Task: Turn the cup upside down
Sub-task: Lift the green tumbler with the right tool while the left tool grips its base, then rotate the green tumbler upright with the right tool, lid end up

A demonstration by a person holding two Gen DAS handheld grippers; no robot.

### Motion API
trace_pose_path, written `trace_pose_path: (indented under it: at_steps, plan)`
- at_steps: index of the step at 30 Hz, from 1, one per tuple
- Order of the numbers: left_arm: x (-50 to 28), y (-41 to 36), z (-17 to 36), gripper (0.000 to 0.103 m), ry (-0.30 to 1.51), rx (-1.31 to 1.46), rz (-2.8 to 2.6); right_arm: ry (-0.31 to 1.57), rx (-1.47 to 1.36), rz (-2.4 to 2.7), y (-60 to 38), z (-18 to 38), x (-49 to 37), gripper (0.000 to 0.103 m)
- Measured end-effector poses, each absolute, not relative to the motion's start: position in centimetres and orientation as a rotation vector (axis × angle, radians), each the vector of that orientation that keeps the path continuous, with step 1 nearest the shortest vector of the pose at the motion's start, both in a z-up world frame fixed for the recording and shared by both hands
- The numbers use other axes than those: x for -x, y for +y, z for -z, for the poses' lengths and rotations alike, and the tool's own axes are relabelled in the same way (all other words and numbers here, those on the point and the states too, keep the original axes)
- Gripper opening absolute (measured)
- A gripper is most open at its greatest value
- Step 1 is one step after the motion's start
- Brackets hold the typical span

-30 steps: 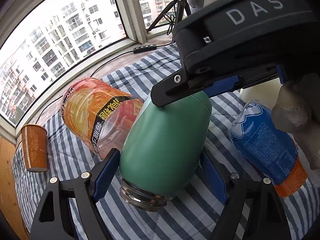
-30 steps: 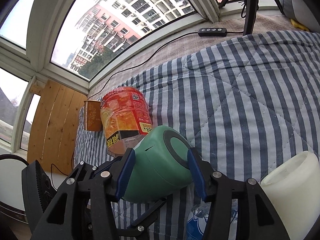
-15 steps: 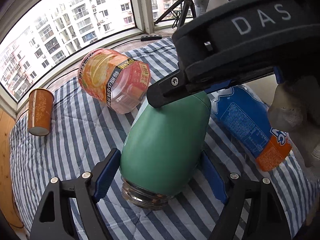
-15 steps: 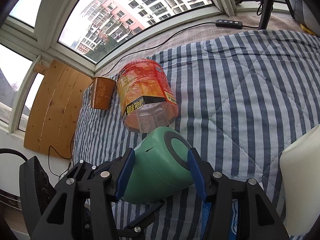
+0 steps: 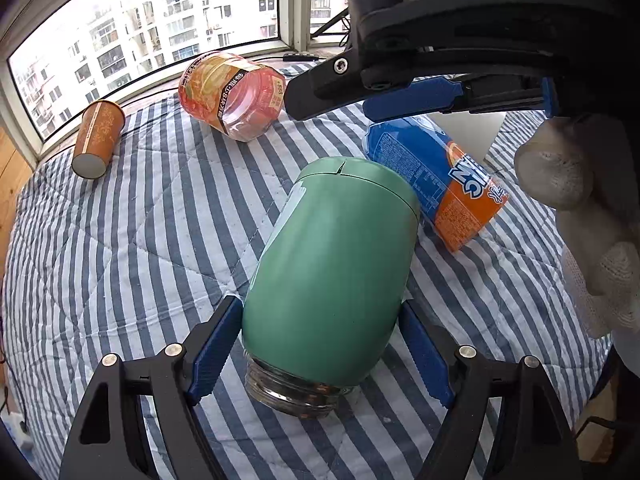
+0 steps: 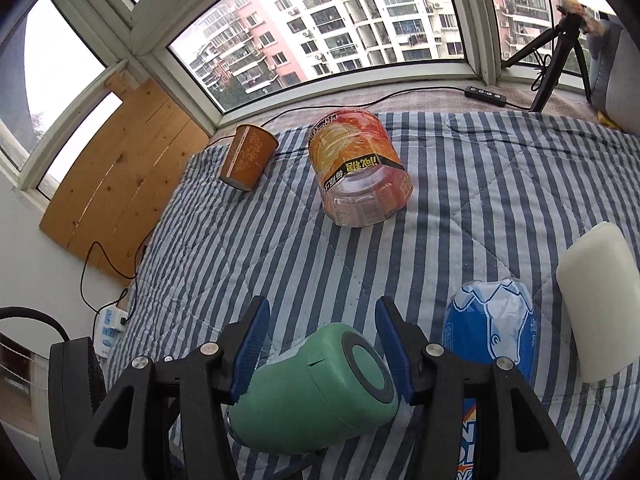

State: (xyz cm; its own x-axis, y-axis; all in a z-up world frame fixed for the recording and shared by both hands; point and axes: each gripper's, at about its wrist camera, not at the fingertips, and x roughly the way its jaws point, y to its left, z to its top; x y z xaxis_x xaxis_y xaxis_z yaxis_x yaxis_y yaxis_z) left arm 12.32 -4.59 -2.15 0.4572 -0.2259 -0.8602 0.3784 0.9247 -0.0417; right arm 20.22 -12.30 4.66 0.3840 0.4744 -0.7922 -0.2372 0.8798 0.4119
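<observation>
A green insulated cup (image 5: 332,272) with a threaded steel mouth is tilted mouth-down over the striped quilt. My left gripper (image 5: 320,354) is shut on its lower body, blue pads on both sides. In the right wrist view the cup's (image 6: 320,384) flat base faces the camera. My right gripper (image 6: 320,342) is open, its blue pads standing just clear of the cup's base end. From the left wrist view the right gripper (image 5: 416,92) hangs above and behind the cup.
On the quilt (image 6: 500,184) lie an orange-labelled clear jar (image 6: 360,172), a brown paper cup (image 6: 248,158), a blue and orange bottle (image 5: 436,180) and a white container (image 6: 596,300). A window sill with a cable and tripod is behind. A wooden board (image 6: 120,184) is at left.
The right gripper has let go of the cup and drawn back from its base. The left gripper has turned the cup more upright, mouth down, and lifted back from the jar.
</observation>
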Motion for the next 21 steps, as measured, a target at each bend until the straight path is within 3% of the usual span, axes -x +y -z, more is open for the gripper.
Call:
trace_pose_path:
  at_steps: [12,21]
  plan:
    - [-4.1,-5.7,1.8,0.076,0.986,-0.181,0.314,0.924,-0.272,-0.348,-18.4,-3.8,-8.0,0.052]
    - [-4.4,-4.6,1.2,0.076,1.016,-0.063,0.398,0.934,-0.372,-0.41,-18.2,-2.6,-4.2,0.057]
